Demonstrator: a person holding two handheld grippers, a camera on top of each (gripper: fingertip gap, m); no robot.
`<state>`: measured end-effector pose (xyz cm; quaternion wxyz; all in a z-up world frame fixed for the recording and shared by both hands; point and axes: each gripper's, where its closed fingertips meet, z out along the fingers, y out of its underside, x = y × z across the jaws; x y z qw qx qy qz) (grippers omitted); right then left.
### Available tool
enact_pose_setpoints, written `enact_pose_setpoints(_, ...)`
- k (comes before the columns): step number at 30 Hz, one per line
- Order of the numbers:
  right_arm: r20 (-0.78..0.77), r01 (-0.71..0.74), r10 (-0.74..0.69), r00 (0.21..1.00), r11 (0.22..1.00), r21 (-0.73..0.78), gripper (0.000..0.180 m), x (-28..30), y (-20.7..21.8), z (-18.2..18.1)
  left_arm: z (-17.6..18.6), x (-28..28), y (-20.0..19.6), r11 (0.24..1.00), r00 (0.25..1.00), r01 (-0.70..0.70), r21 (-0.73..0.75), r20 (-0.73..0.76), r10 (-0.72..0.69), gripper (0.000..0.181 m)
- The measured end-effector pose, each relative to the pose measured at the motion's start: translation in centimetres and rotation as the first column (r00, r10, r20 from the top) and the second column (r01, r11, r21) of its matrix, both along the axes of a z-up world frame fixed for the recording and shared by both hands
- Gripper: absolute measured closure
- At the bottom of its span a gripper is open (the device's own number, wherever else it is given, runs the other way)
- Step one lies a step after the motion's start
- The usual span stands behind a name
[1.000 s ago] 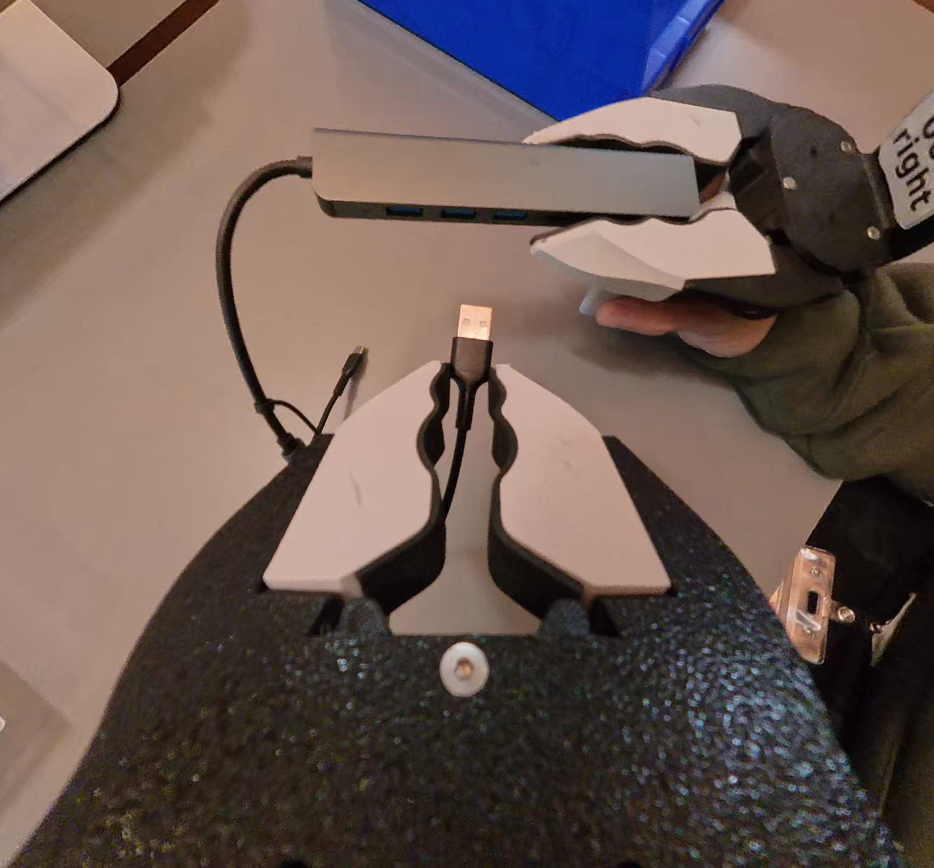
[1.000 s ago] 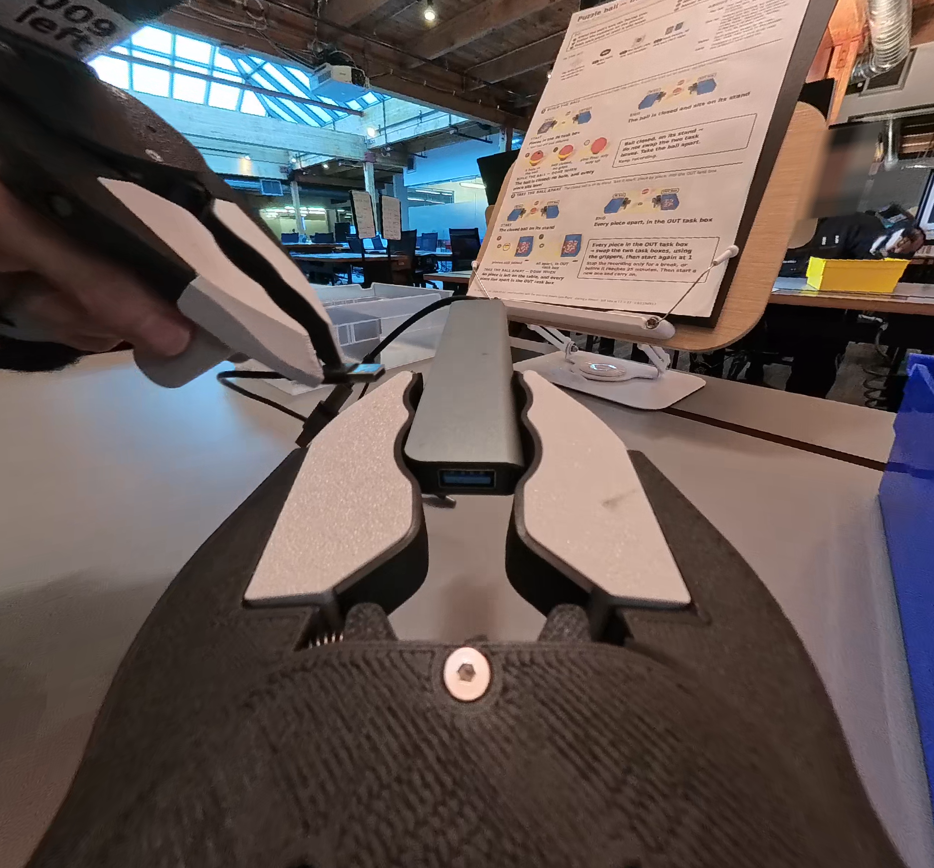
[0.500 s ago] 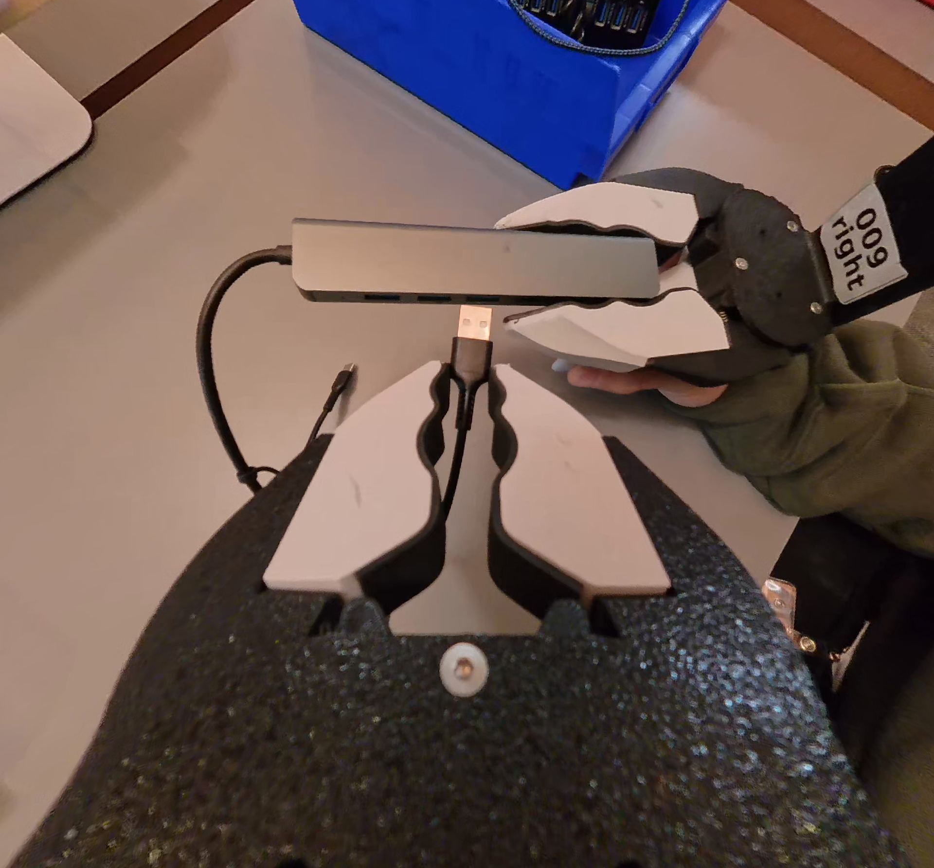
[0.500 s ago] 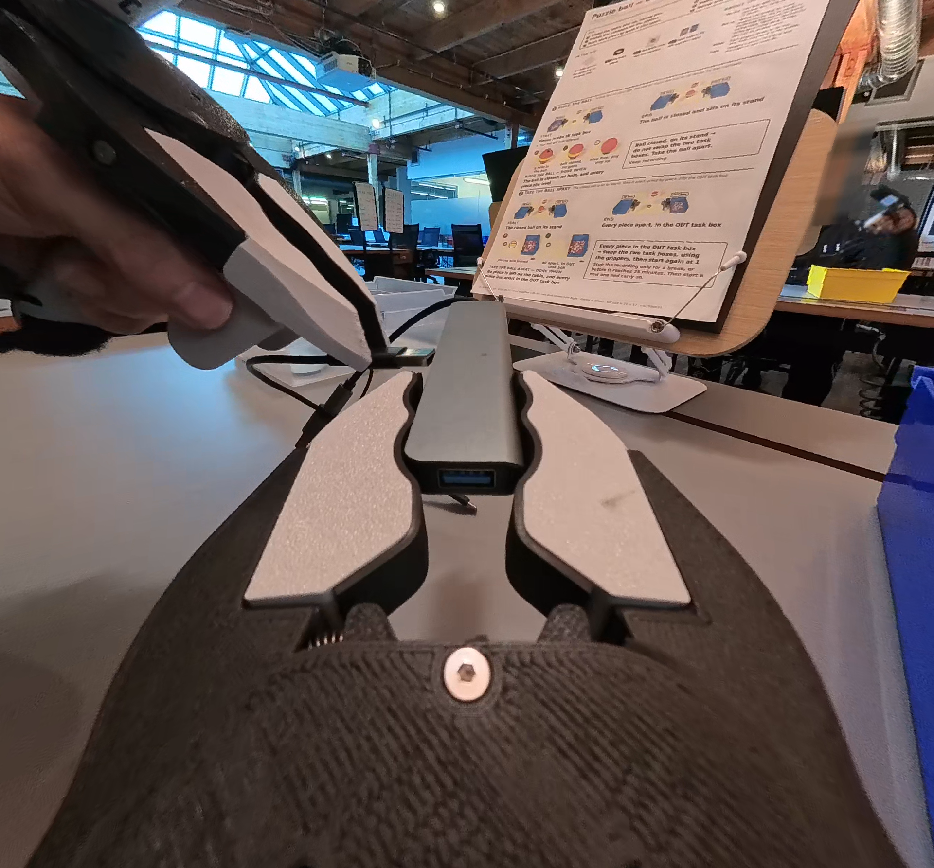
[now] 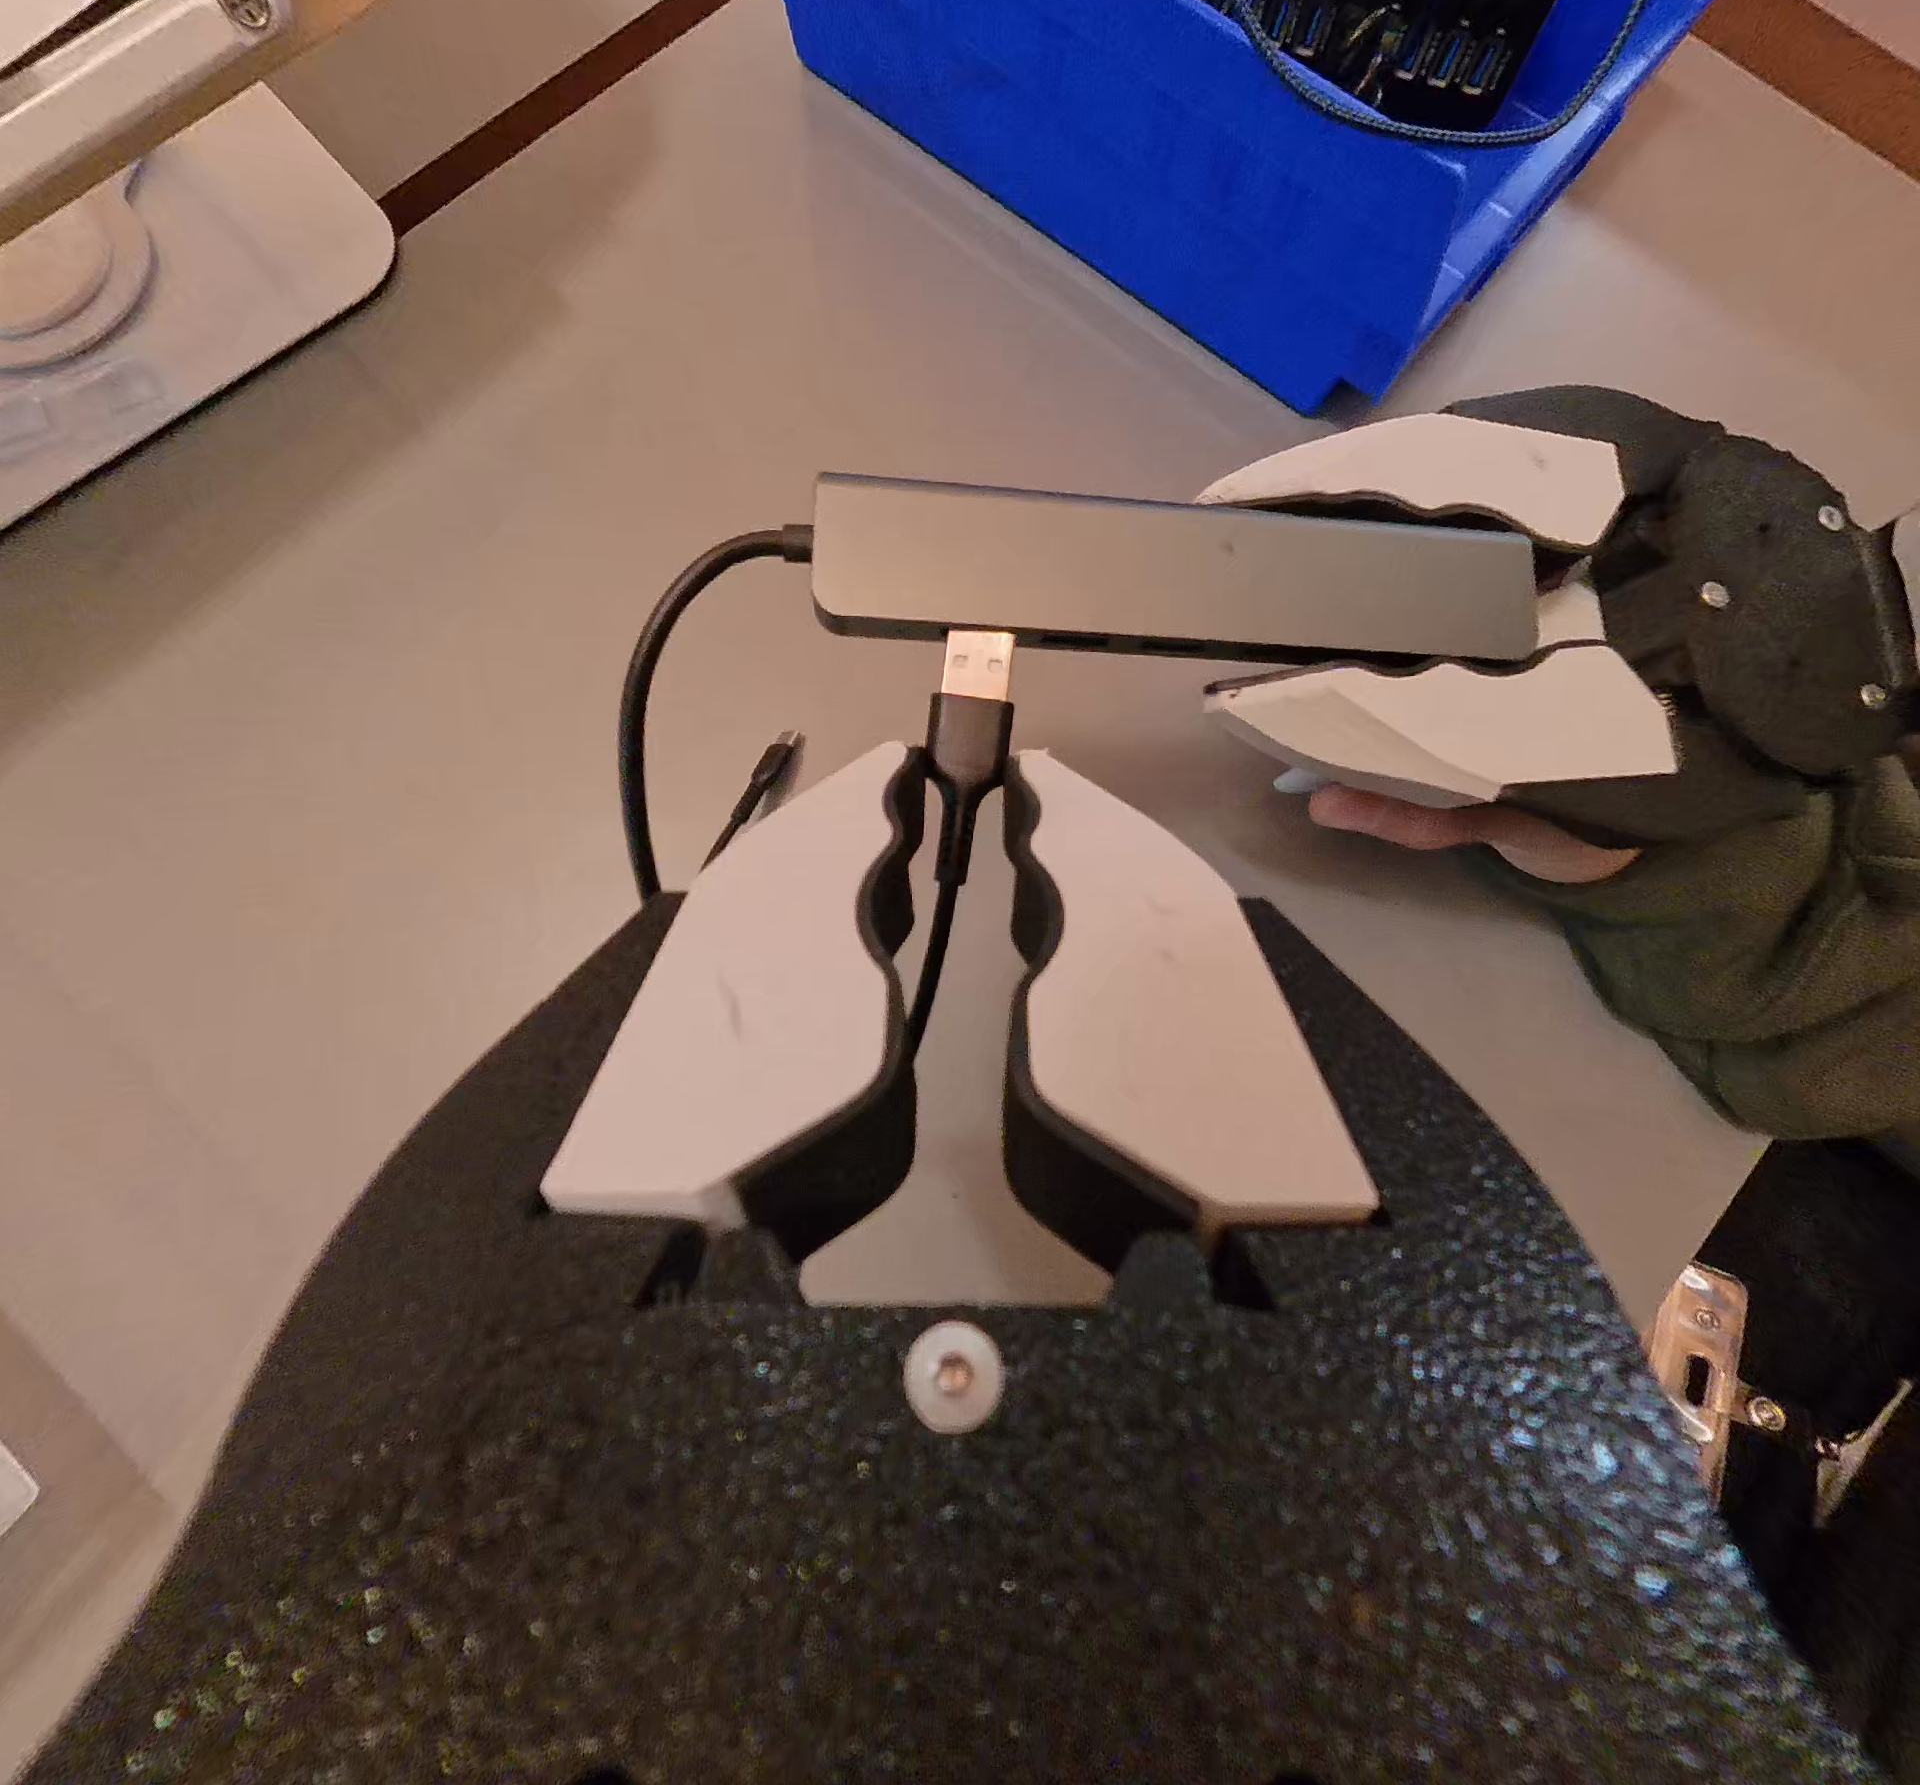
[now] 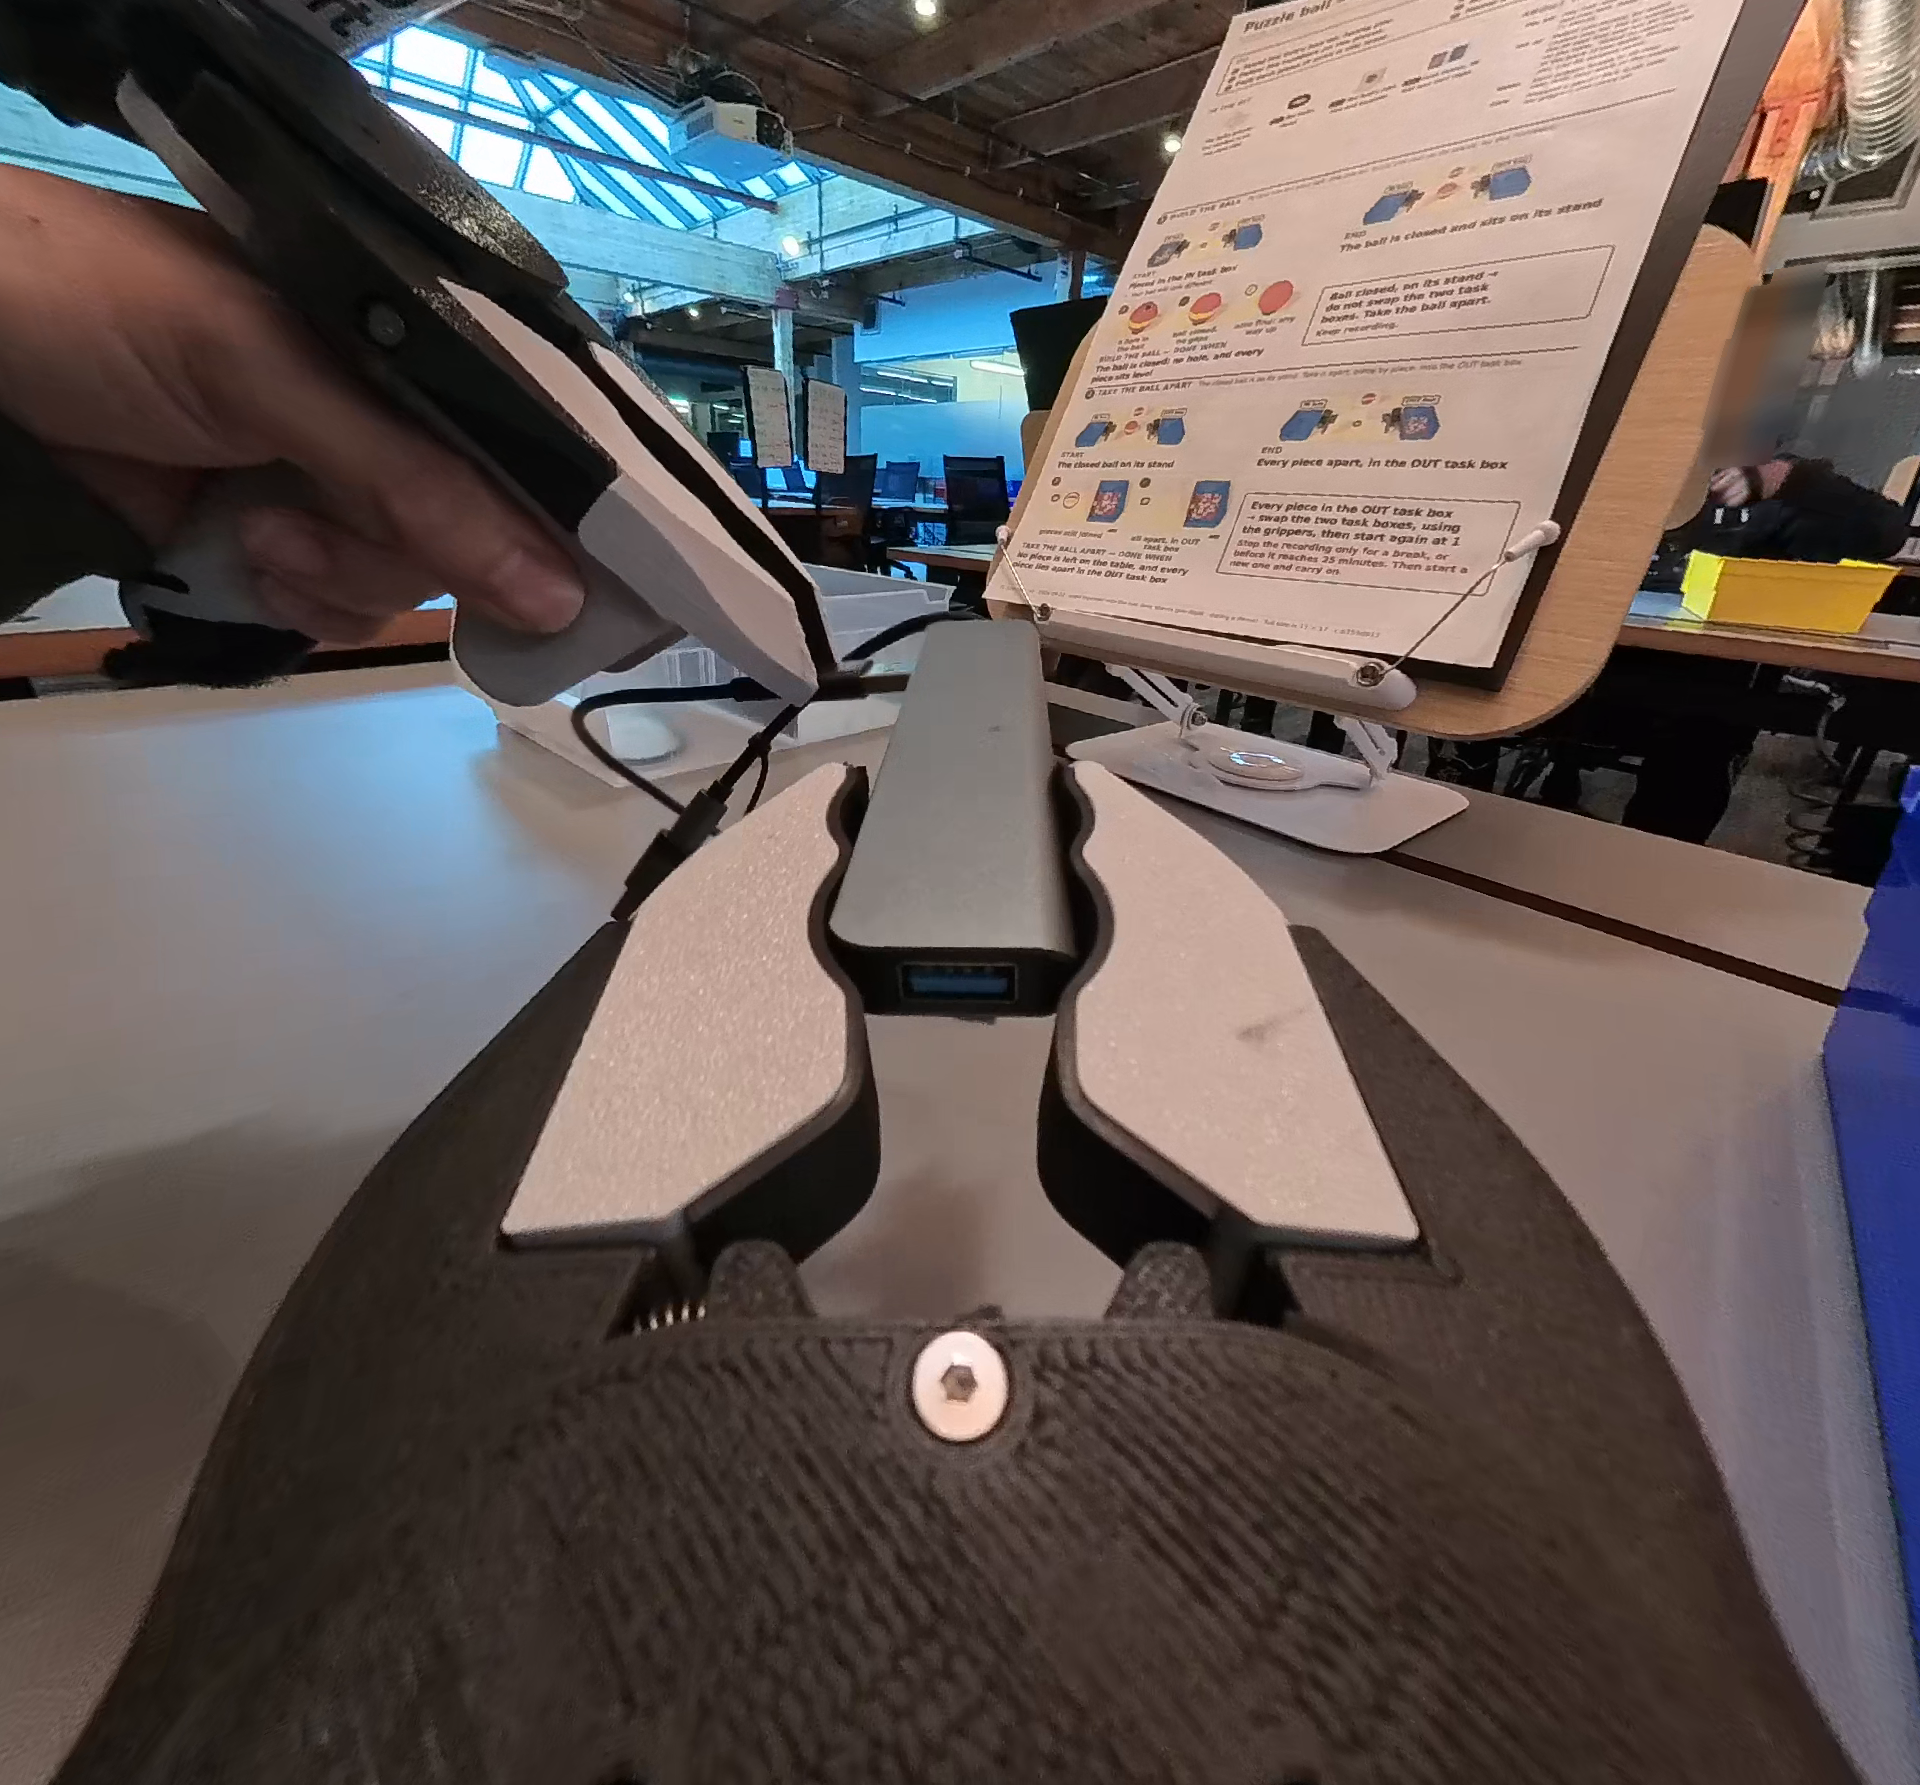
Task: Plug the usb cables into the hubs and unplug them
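Note:
My left gripper point(image 5: 961, 753) is shut on the black USB cable point(image 5: 968, 748). Its silver plug point(image 5: 979, 667) points up and its tip meets the leftmost side port of the grey hub point(image 5: 1164, 566). My right gripper point(image 6: 961, 779) is shut on the hub point(image 6: 961, 779) and holds it level above the table; it shows in the left wrist view point(image 5: 1455, 613) at the hub's right end. The left gripper point(image 6: 800, 665) shows in the right wrist view at the hub's left side. The hub's own black cable point(image 5: 649, 696) loops down to the table, ending in a small plug point(image 5: 774, 764).
A blue bin point(image 5: 1195, 125) holding another hub and braided cables stands at the back of the grey table point(image 5: 416, 696). A tilted stand point(image 6: 1351, 696) with an instruction sheet is on the far side. A person's sleeve point(image 5: 1714, 956) is at the right.
The USB plug has moved from the hub's third port toward its left end and now touches the leftmost port. Both grippers stay shut on their things.

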<state>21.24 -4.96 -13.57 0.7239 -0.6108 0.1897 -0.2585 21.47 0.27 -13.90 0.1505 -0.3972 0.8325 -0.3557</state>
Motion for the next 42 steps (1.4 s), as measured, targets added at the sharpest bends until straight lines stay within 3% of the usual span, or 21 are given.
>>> enact_pose_setpoints(9,0.011,-0.019,0.020,1.000,1.000,-0.020,0.144,-0.4,0.5,-0.1,0.1,0.4,-0.2,0.998,0.998,0.022,0.052,0.054,-0.025,0.168)
enact_pose_setpoints(15,0.029,0.010,-0.009,1.000,1.000,-0.024,0.145,-0.5,0.6,0.0,-2.2,0.6,-0.7,0.995,0.996,0.043,0.093,0.077,-0.050,0.168)
enact_pose_setpoints(20,0.003,0.010,-0.010,1.000,1.000,0.007,0.145,-0.1,0.1,0.1,-0.5,0.8,-0.6,0.999,0.976,0.019,-0.032,0.216,-0.012,0.168)
enact_pose_setpoints(24,-0.001,0.006,-0.006,1.000,0.998,0.068,0.146,0.0,-0.5,0.5,0.5,0.7,-1.1,0.998,0.930,0.064,-0.011,0.363,-0.055,0.167)
enact_pose_setpoints(27,-0.005,0.005,-0.004,1.000,0.996,0.091,0.147,0.1,-0.8,0.7,0.4,0.6,-1.4,0.997,0.919,0.063,-0.052,0.393,-0.038,0.167)
enact_pose_setpoints(31,-0.016,0.008,-0.006,1.000,0.993,0.121,0.147,0.2,-1.2,0.8,0.9,0.7,-0.7,0.972,0.945,0.015,-0.236,0.321,0.064,0.163)
enact_pose_setpoints(35,-0.024,0.009,-0.005,1.000,0.988,0.151,0.148,0.4,-1.6,1.0,1.2,1.7,2.0,0.850,0.974,-0.143,-0.507,0.081,0.213,0.156)
enact_pose_setpoints(39,-0.001,-0.014,0.015,1.000,0.988,0.154,0.147,0.0,-1.3,1.1,-0.1,0.8,1.2,0.771,0.990,-0.142,-0.620,-0.108,0.096,0.149)
enact_pose_setpoints(42,0.017,-0.035,0.033,0.999,0.989,0.145,0.148,-0.4,-0.9,1.2,0.7,0.4,-0.1,0.672,0.983,-0.147,-0.726,-0.185,0.015,0.148)
